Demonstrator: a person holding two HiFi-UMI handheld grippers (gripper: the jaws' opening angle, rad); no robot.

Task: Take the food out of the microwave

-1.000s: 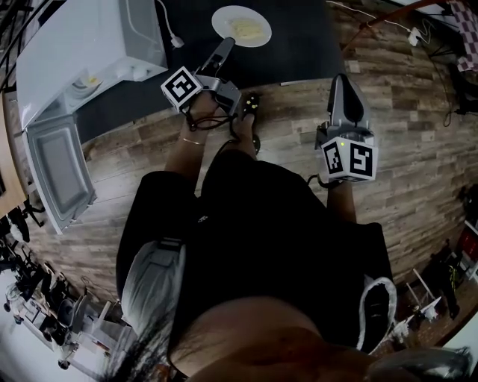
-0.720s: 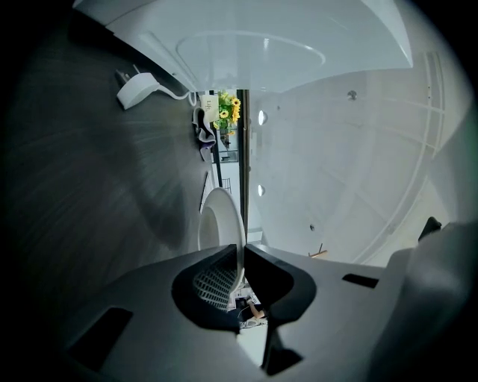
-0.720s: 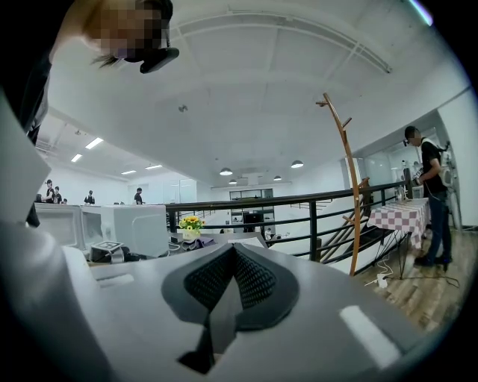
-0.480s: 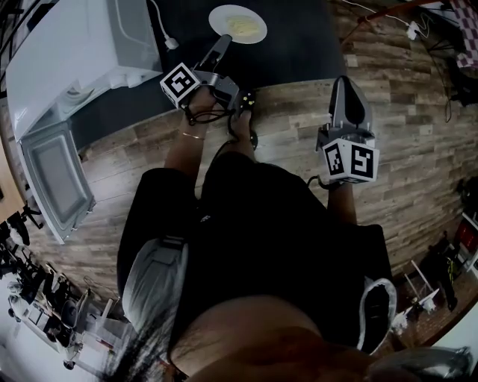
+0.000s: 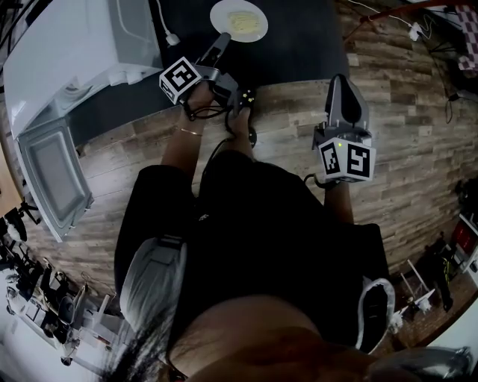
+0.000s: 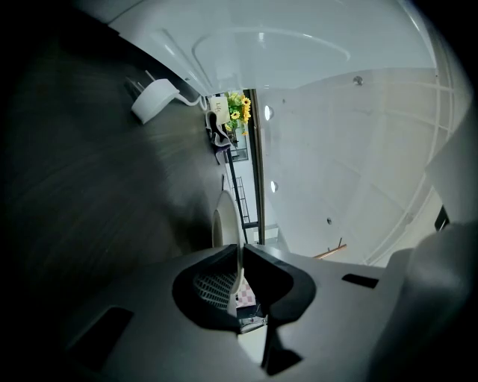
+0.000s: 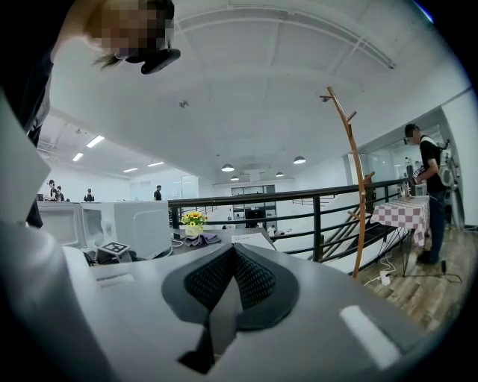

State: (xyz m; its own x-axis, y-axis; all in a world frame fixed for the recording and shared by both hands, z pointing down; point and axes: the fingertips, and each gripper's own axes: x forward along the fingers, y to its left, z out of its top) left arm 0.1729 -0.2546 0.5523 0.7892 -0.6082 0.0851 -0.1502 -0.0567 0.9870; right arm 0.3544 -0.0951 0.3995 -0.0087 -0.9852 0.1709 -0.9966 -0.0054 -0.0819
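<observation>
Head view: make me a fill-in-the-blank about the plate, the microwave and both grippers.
The left gripper is shut on the plate's ____.
The microwave's door stands ____.
The right gripper is shut and holds ____.
Missing words: rim; open; nothing.

A white plate (image 5: pixel 239 20) carried pale yellow food (image 5: pixel 245 22) at upper centre on a black table (image 5: pixel 299 45). The microwave (image 5: pixel 67 52), upper left, was white. The floor (image 5: pixel 403 112) was brown wood-plank.
</observation>
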